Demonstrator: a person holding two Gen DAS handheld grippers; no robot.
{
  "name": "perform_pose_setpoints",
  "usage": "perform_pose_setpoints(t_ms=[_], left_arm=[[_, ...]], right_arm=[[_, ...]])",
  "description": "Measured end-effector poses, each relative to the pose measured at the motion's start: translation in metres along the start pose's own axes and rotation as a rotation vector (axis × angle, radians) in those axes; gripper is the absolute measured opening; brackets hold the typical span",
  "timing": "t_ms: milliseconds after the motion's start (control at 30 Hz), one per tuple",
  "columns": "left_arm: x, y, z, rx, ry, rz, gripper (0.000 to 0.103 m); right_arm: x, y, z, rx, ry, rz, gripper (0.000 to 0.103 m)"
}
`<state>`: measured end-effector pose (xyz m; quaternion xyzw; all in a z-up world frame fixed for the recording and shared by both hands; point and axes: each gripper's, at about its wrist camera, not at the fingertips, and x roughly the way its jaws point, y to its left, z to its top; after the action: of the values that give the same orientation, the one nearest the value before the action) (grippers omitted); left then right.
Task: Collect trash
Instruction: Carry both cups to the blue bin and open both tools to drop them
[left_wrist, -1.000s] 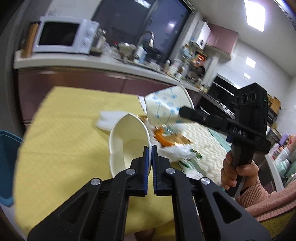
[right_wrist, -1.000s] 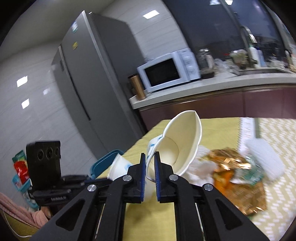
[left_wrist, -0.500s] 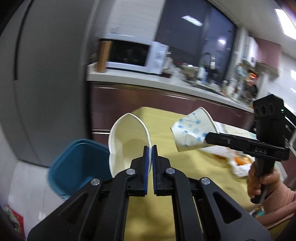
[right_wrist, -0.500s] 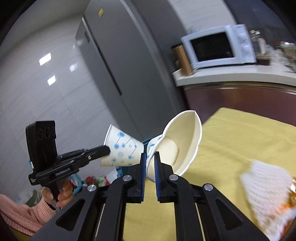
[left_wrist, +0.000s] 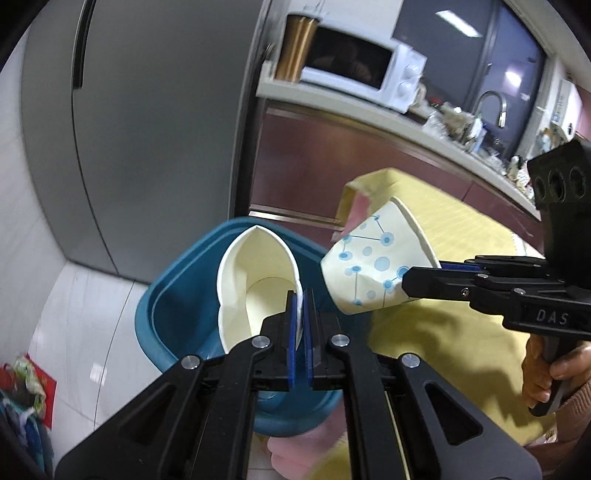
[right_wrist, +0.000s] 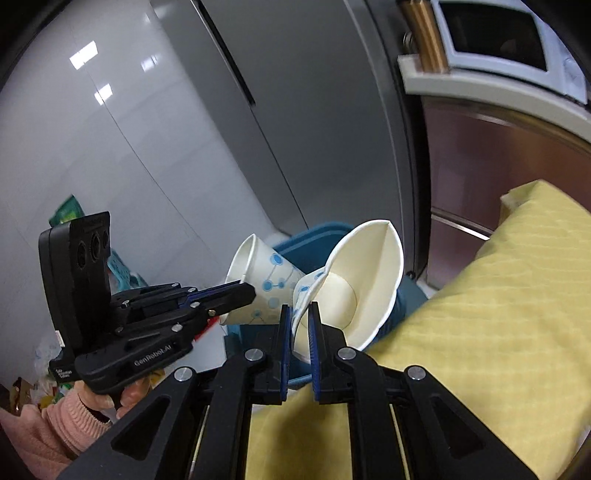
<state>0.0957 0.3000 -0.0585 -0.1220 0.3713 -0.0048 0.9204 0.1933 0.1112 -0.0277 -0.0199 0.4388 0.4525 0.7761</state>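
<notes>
My left gripper (left_wrist: 301, 299) is shut on the rim of a squashed white paper cup (left_wrist: 255, 280), which hangs over the open blue bin (left_wrist: 173, 273) on the floor. From the right, my right gripper (left_wrist: 424, 275) pinches a blue-dotted paper cup (left_wrist: 373, 266) beside the bin's near edge. In the right wrist view the right gripper (right_wrist: 298, 314) is shut on its dotted cup (right_wrist: 354, 280), mouth facing me. The left gripper (right_wrist: 236, 291) holds its cup (right_wrist: 266, 280) in front of the bin (right_wrist: 317, 232).
A table with a yellow cloth (left_wrist: 443, 332) stands right of the bin. Behind the bin rise a grey fridge (left_wrist: 147, 110) and a counter with a white microwave (left_wrist: 362, 70). Bags lie on the floor at the left (left_wrist: 22, 380). A hand (left_wrist: 546, 373) grips the right tool.
Both grippers have swung left off the table and down toward the blue bin, each still holding its cup. The wrappers on the table have left view.
</notes>
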Motion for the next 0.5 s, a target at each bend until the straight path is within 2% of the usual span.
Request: perform_pose_setpoints(t_ms=[200,267,400,500], left_arm=[[0.039,0.008,-0.009,-0.034,0.068,0.022,0.005],[0.045,0.010,-0.015,-0.045,0.077,0.032,0.007],[0.059,0.015,-0.018,-0.067,0.093,0.043,0.013],[0.055,0.010,-0.014,-0.072,0.070,0.053,0.017]], right_arm=[[0.034,-0.006,0.005,0.009,0.086,-0.041,0.012],[0.040,-0.006,0.005,0.013,0.107,-0.058,0.018],[0.033,-0.005,0.004,0.020,0.089,-0.066,0.022],[0.019,-0.004,0.000,0.021,0.058,-0.066,0.029]])
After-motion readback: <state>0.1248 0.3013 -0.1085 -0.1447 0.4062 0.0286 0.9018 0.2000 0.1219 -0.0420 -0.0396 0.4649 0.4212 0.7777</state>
